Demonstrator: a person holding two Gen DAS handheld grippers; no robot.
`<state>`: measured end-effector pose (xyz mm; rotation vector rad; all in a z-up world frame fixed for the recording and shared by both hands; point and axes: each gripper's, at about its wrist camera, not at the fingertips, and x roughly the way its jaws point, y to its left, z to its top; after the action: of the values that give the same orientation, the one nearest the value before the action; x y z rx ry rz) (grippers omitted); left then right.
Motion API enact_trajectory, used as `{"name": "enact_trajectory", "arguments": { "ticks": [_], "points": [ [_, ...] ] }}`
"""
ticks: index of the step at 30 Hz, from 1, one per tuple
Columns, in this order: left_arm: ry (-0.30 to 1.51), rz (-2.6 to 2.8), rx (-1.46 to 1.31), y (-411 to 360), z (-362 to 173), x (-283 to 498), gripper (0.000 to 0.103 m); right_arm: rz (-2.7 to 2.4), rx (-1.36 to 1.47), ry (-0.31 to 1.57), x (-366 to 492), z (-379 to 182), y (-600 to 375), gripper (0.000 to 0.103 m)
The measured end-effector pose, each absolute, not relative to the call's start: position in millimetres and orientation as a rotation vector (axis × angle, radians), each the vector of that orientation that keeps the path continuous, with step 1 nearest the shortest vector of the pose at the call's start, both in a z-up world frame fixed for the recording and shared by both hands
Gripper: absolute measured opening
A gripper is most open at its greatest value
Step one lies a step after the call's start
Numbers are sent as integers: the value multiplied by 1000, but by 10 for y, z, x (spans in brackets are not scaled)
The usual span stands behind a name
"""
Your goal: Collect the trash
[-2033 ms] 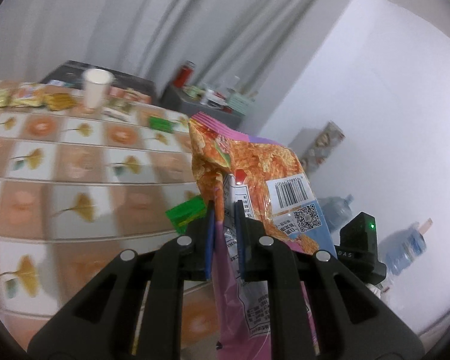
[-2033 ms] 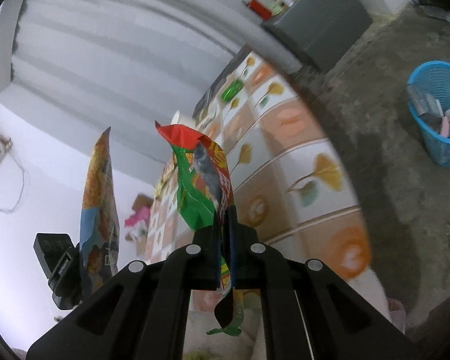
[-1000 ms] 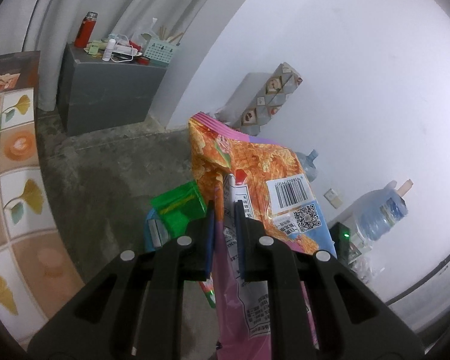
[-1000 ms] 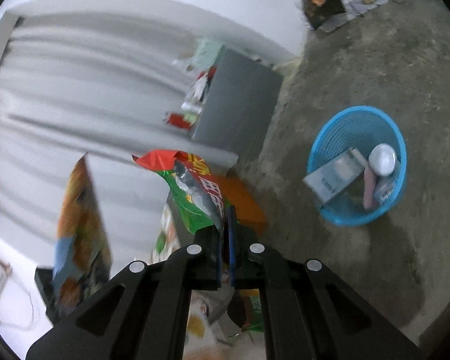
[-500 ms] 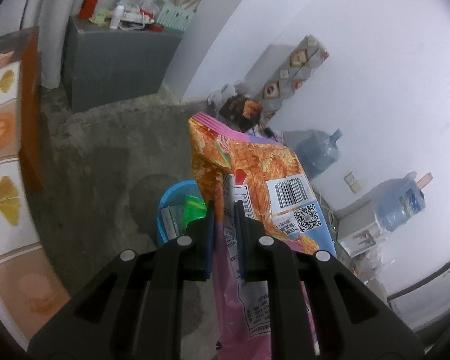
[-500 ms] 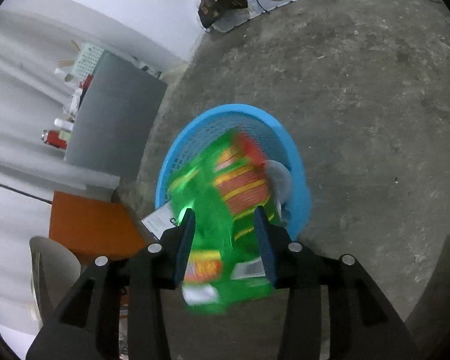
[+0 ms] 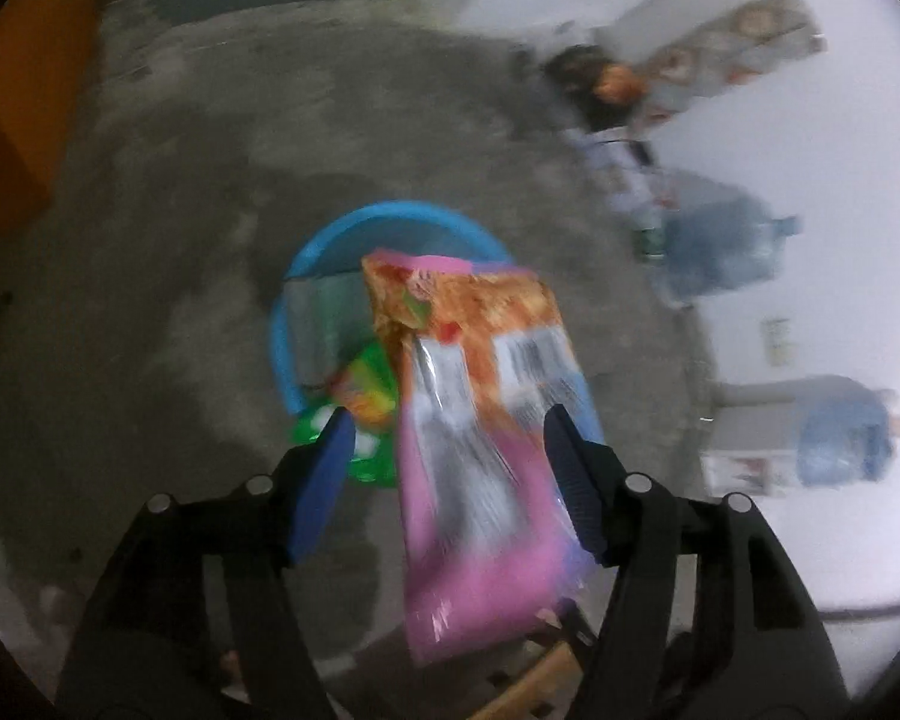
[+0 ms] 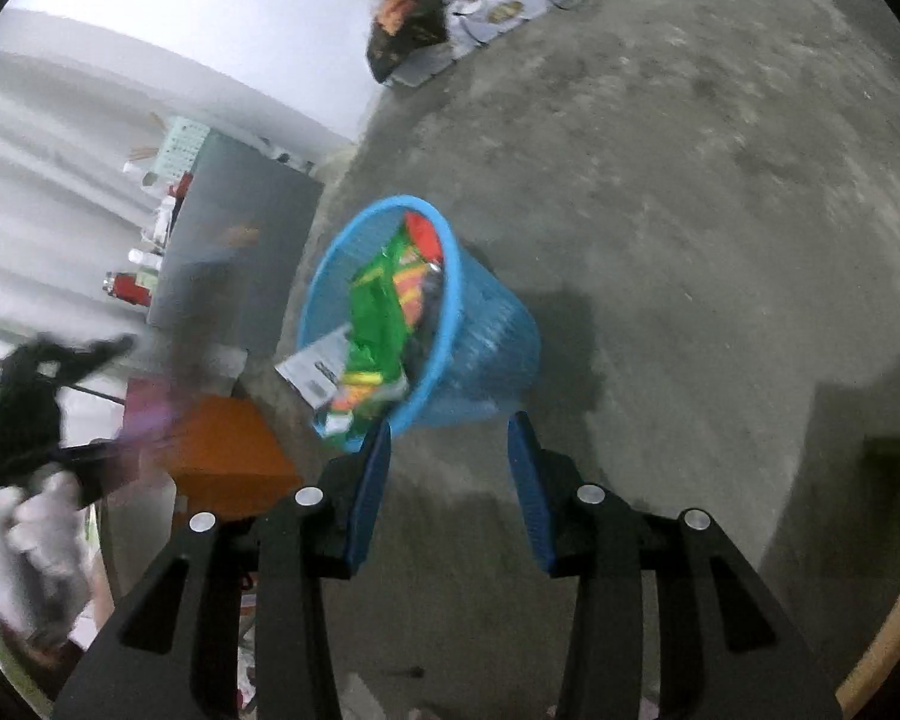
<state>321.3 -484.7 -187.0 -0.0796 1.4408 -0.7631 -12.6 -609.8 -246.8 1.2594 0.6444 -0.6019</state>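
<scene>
A blue mesh trash basket stands on the concrete floor; its rim also shows in the left wrist view. A green snack wrapper lies in it, hanging over the rim, and shows in the left wrist view. My right gripper is open and empty just short of the basket. My left gripper is open above the basket. An orange and pink snack bag, blurred, hangs loose between its spread jaws.
A grey cabinet with bottles on top stands left of the basket. An orange table side is close by. Water jugs, a dark bag and cables lie along the white wall.
My right gripper has let the green wrapper fall into the basket and drawn back. My left gripper has swung over the basket and opened, freeing the orange and pink bag.
</scene>
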Motion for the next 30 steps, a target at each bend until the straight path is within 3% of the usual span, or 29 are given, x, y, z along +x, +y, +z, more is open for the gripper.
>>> {"name": "enact_trajectory", "arguments": {
  "ticks": [5,10,13,17,24,30],
  "points": [
    [1419,-783,-110,-4560,-1693,3069,61,-567,1213,685,-245,-2337,-5893,40],
    [1259,-880,-113,-4110,-961,2866,62,-519,1087,676,-205,-1920,-5674,40],
    [1131,-957,-100,-3666,-433,2592,64,-483,919,629,-132,-1398,-5448,42],
    [961,-977,-80,-3009,129,2143,77,-440,683,548,-74,-701,-5030,55],
    [665,-831,15,-1708,756,1254,92,-289,409,339,-137,322,-4109,96],
    [529,-627,19,-910,789,623,94,-265,220,273,-208,733,-3363,97]
  ]
}}
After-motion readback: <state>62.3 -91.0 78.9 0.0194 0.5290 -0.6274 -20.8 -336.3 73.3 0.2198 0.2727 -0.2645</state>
